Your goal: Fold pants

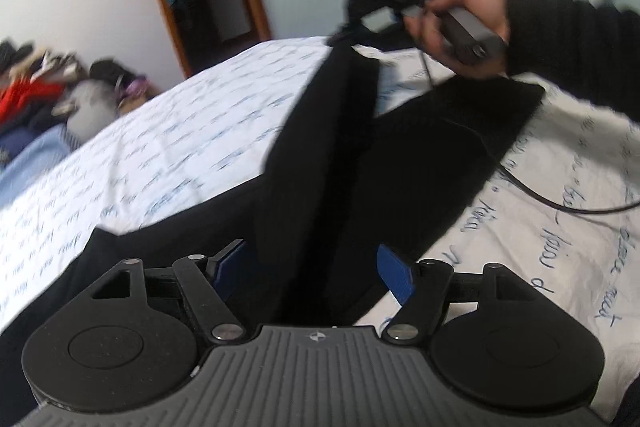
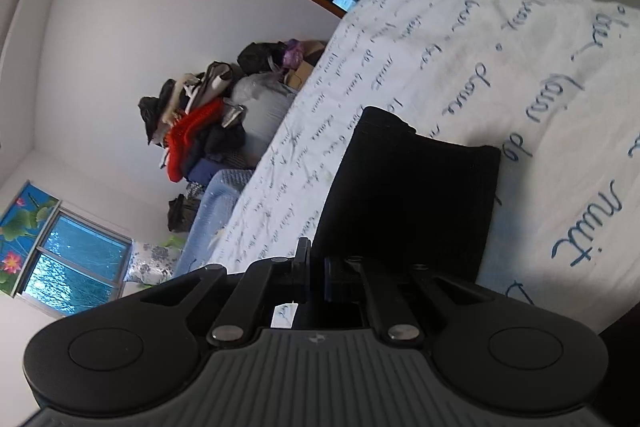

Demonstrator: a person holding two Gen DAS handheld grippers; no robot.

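A: Pants [image 1: 320, 155], black, lie spread on the bed [image 1: 168, 147], on the white sheet with blue script. One leg rises as a dark strip towards the far side; the other leg lies flat beside it.

B: Who has hold of the lifted leg?

A: The right claw [image 1: 344, 35]. In the left wrist view, though blurred, its tip meets the top of that strip, and a hand [image 1: 452, 23] grips the handle above the sheet. In its own view the jaws stand pressed together with dark cloth at their tip [image 2: 316, 267], so I judge it pinched on the leg's end.

B: And the left claw [image 1: 312, 275]?

A: Jaws wide, blue pads apart, with the black fabric lying between them but not pressed. It holds nothing.

B: So which step is this?

A: Probably the lengthwise fold, one leg being brought over the other. The waist end seems to lie near the left claw, though the dark cloth makes edges hard to read.

B: What does the next move call for?

A: The right claw needs to carry the hem across and lay it square on the other leg. The left should close on the near fabric to steady it. A cable [image 1: 560, 203] trails over the sheet and could snag.
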